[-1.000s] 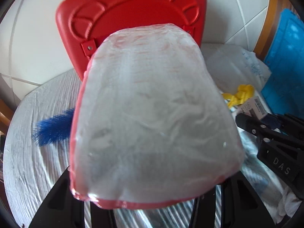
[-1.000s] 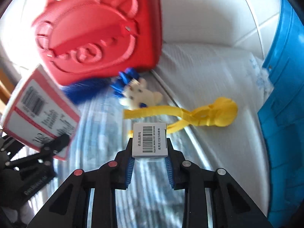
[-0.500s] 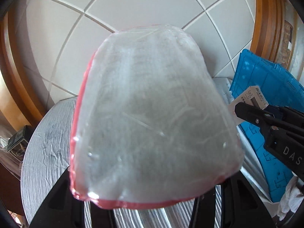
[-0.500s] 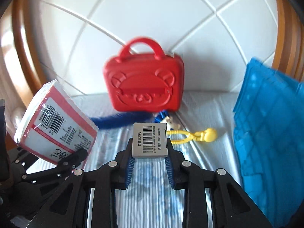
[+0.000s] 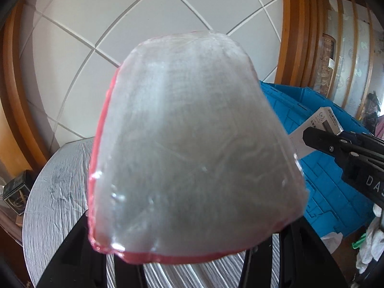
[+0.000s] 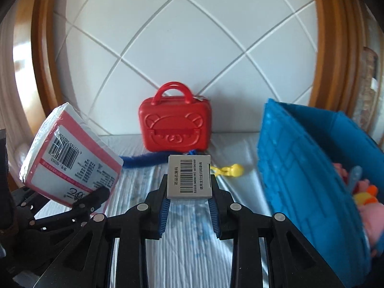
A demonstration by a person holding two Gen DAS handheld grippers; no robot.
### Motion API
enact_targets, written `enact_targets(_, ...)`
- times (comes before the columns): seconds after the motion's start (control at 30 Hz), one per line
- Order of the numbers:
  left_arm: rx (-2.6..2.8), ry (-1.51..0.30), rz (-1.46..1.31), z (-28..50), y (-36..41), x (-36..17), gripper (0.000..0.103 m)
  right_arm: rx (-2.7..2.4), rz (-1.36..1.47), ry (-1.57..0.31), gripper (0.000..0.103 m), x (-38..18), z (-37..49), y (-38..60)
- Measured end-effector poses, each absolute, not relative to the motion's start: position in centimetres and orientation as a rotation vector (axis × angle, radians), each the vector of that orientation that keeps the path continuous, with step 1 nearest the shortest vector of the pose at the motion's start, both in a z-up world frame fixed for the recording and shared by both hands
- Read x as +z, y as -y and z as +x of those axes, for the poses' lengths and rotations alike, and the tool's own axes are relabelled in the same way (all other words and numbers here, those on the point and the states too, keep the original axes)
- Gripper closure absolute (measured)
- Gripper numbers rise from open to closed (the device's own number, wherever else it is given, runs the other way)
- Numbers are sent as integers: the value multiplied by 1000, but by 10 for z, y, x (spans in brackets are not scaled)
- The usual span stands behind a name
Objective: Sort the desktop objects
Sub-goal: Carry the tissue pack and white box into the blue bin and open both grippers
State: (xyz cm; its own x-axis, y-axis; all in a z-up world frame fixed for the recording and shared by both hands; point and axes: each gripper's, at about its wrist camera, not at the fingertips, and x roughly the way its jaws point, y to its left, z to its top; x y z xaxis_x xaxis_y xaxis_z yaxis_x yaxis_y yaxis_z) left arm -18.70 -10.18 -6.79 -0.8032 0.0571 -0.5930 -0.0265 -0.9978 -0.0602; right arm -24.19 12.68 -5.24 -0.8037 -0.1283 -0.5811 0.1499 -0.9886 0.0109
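Note:
A tissue pack (image 5: 194, 148) in clear wrap with red edging fills the left wrist view, with my left gripper (image 5: 192, 261) shut on its near end. In the right wrist view the same tissue pack (image 6: 72, 153) shows its barcode at the left, held by the left gripper (image 6: 96, 194). My right gripper (image 6: 189, 199) is shut on a small grey barcode box (image 6: 189, 180), lifted above the table. That box (image 5: 321, 124) and the right gripper's fingers (image 5: 336, 144) appear at the right of the left wrist view, in front of the blue crate (image 5: 324, 180).
A red bear-face case (image 6: 175, 127) stands at the back against the tiled wall. A blue brush (image 6: 144, 160) and yellow clip (image 6: 228, 170) lie on the striped tablecloth (image 6: 187, 240). The blue crate (image 6: 300, 168) at right holds soft toys (image 6: 364, 196).
Both grippers have risen and drawn back from the red case with their loads. The case now looks small and far, and the blue crate has come into view at the right.

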Motion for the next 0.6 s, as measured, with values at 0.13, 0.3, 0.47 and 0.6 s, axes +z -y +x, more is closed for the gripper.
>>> enact_targets(0.13,2889,39,-931,-172,83,-56,58,-2931,906,-46,74,-38,-211,-145)
enact_targets(0.3,2866,-17,-823,-149,60,-30,58,-3009,847,7,74,-20,-183,-184)
enact_targets(0.47,2838,-41,-764,-109,32,-2,58,-3085,801,44,74,-7,-173,-246)
enact_targets(0.6,2810,-36,-728,-131,-40,4,58,-3130,766,52,74,-1,-170,-316)
